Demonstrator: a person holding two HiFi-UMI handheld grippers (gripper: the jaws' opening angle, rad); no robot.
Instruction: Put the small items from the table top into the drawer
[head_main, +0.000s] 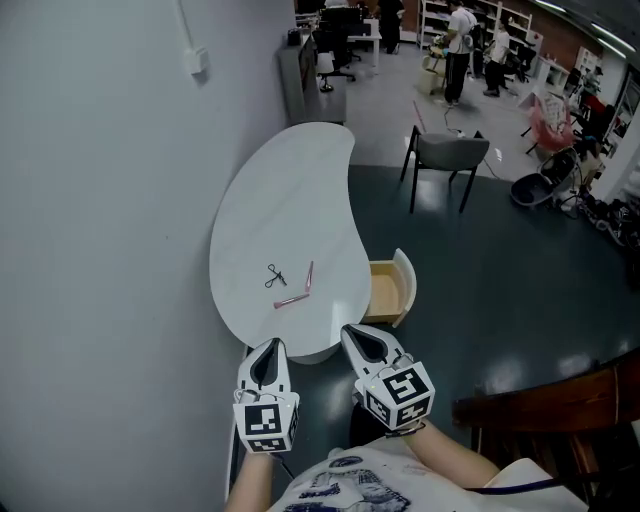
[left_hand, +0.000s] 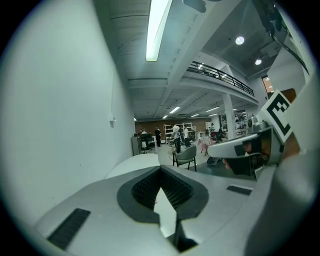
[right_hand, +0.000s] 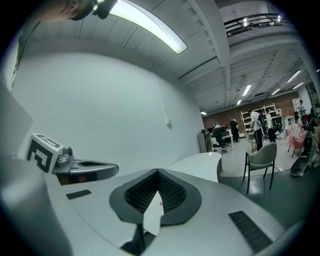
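A white kidney-shaped table (head_main: 290, 190) stands against the wall. On it lie small black scissors (head_main: 275, 276), a pink stick (head_main: 310, 277) and a second pink stick (head_main: 291, 299). A wooden drawer (head_main: 388, 290) stands pulled out at the table's right side, and I see nothing in it. My left gripper (head_main: 272, 344) and right gripper (head_main: 348, 331) hang side by side just short of the table's near edge, both shut with nothing between the jaws. In the left gripper view, the left gripper (left_hand: 160, 169) points along the table (left_hand: 131, 163). In the right gripper view, the right gripper (right_hand: 158, 171) does too.
A grey wall (head_main: 100, 200) runs along the left. A grey chair (head_main: 447, 155) stands beyond the table on the dark floor. A dark wooden chair (head_main: 560, 400) is close at my lower right. People and shelves are far back in the room.
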